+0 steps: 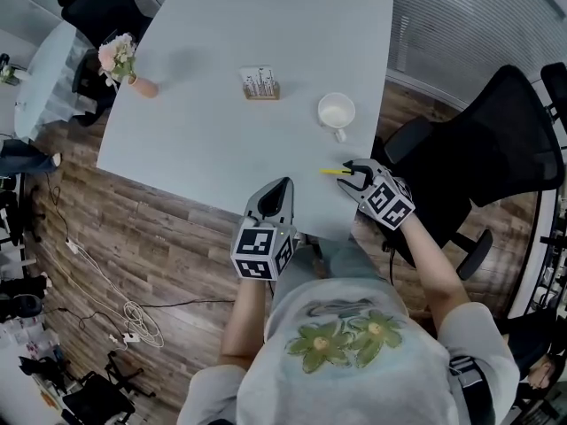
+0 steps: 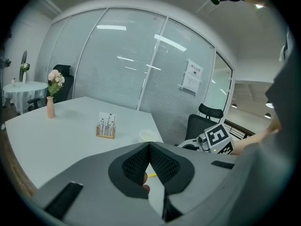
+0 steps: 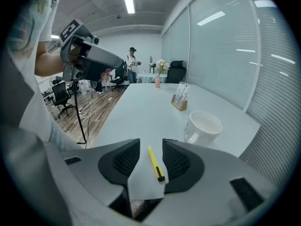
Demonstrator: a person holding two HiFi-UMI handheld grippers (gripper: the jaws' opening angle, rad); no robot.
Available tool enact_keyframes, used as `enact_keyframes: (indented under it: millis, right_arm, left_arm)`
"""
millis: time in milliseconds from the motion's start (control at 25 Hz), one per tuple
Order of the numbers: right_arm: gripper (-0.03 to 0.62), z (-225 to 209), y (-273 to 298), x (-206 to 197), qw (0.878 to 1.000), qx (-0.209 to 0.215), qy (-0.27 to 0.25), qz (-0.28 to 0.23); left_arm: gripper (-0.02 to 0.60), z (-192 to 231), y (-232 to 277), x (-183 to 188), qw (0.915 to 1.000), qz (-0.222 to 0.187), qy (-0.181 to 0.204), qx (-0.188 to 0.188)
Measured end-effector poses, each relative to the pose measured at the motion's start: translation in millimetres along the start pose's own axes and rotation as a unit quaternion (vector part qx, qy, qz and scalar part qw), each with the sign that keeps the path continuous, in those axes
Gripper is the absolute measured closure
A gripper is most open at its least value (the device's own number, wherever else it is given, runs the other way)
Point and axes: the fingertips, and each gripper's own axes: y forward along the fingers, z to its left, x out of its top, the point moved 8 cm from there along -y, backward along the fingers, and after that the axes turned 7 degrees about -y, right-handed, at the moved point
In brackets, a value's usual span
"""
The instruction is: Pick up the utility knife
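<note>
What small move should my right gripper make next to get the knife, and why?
Probably lower a touch and close the right gripper: its jaws stand apart with the yellow knife lying flat on the table between them, not yet squeezed.

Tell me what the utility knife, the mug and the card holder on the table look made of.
The utility knife looks like plastic: matte yellow body, black end. The mug is probably glazed ceramic: white, soft sheen, thick rim. The card holder seems wooden: light brown base, grain too small to confirm.
</note>
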Motion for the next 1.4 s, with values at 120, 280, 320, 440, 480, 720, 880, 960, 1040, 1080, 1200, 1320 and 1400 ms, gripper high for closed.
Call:
enact_keyframes:
  millis: [120, 280, 320, 440, 480, 720, 880, 960, 1040, 1080, 1200, 1320, 1400]
  right_arm:
    - [0.437, -1.8, 7.2, -7.9, 1.0, 0.007, -0.011, 0.016]
    - [0.437, -3.1, 17.5, -20.4, 0.999, 0.015, -0.017, 0.033]
    - [0.437, -3.1, 20.2, -24.2, 0.999, 0.016, -0.019, 0.038]
    - [0.437, -4.4, 28.2, -31.4, 0.998, 0.019, -0.026, 0.054]
    - [0.437, -4.8, 31.4, -34.0, 0.998, 0.02, -0.025, 0.057]
    - [0.437, -7.3, 43.5, -41.4, 0.996, 0.028, -0.038, 0.079]
    - [0.437, -9.8, 50.5, -45.6, 0.995, 0.033, -0.037, 0.086]
    - [0.437, -10.8, 53.9, -47.4, 0.995, 0.035, -0.038, 0.09]
    - [0.437, -10.9, 57.7, -49.9, 0.994, 0.038, -0.041, 0.096]
    - [0.437, -10.8, 59.3, -51.3, 0.993, 0.039, -0.043, 0.099]
    - [0.45, -11.6, 63.7, -54.2, 0.993, 0.041, -0.041, 0.104]
    - [0.45, -12.8, 67.6, -54.6, 0.993, 0.041, -0.036, 0.106]
    - [0.45, -12.8, 68.1, -55.6, 0.993, 0.04, -0.036, 0.106]
  left_arm:
    - [0.58, 0.8, 2.3, -3.1, 1.0, 0.005, -0.002, 0.004]
    - [0.58, 1.1, 4.2, -6.3, 0.9999, 0.01, -0.004, 0.009]
    - [0.58, 1.2, 4.6, -7.2, 0.9999, 0.011, -0.005, 0.01]
    - [0.58, 2.8, 5.6, -9.6, 0.9998, 0.016, -0.008, 0.013]
    - [0.58, 3.7, 6.0, -10.0, 0.9997, 0.018, -0.008, 0.013]
    - [0.58, 5.8, 7.1, -13.0, 0.9995, 0.026, -0.006, 0.016]
    - [0.58, 6.1, 7.5, -12.2, 0.9994, 0.028, -0.008, 0.02]
    - [0.58, 6.3, 6.9, -11.6, 0.9993, 0.028, -0.009, 0.021]
    - [0.58, 6.7, 5.7, -12.2, 0.9993, 0.028, -0.009, 0.023]
    - [0.58, 6.7, 4.9, -12.8, 0.9993, 0.029, -0.008, 0.024]
    - [0.58, 8.1, 3.6, -13.5, 0.9991, 0.032, -0.008, 0.026]
    - [0.58, 10.8, 3.3, -12.2, 0.999, 0.035, -0.008, 0.028]
    - [0.58, 11.0, 3.4, -12.8, 0.9989, 0.037, -0.008, 0.029]
